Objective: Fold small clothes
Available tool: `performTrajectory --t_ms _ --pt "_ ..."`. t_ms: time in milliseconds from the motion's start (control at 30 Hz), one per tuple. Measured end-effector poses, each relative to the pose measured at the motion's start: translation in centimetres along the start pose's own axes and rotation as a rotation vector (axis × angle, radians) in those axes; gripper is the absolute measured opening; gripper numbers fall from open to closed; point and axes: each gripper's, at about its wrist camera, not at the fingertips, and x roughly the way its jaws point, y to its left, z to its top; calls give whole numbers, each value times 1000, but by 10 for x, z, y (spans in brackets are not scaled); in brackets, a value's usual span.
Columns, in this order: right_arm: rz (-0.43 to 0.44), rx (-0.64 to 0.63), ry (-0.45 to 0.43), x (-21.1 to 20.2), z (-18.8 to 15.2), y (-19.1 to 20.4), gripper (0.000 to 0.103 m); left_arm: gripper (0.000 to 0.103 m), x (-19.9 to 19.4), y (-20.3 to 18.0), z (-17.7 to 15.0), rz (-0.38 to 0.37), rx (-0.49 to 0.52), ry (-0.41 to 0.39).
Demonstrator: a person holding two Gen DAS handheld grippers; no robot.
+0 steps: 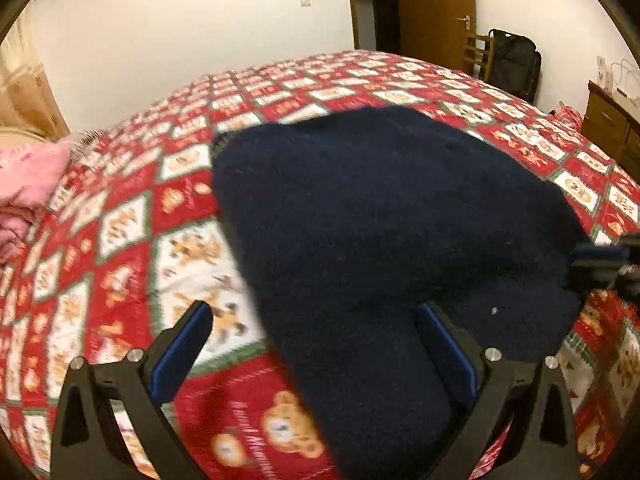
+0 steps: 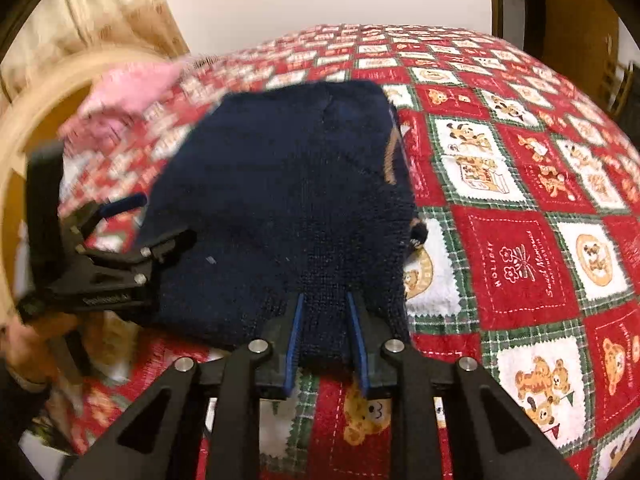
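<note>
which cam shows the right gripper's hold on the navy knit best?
Right wrist view: the right gripper has the navy knit garment's near edge between its blue-padded fingers. Left wrist view shows only that gripper's blurred tip at the garment's right edge.

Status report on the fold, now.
Left gripper open, jaws astride the navy knit garment. Right gripper shut on its near edge. Pink clothing lies clear on the bedspread.
</note>
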Motion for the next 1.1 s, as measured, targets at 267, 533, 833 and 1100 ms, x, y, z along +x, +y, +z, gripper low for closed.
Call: performTrajectory --t_ms 267,533,833,1100 --pt "-33 6 -102 -20 29 -9 65 103 4 18 14 3 -54 -20" --pt "7 135 -87 6 67 -45 65 103 21 18 25 -18 -54 -1" --pt "31 218 -51 38 78 -70 65 103 24 39 37 -105 -169 -36" --pt "107 229 4 67 89 -76 65 103 62 53 49 -160 -232 30"
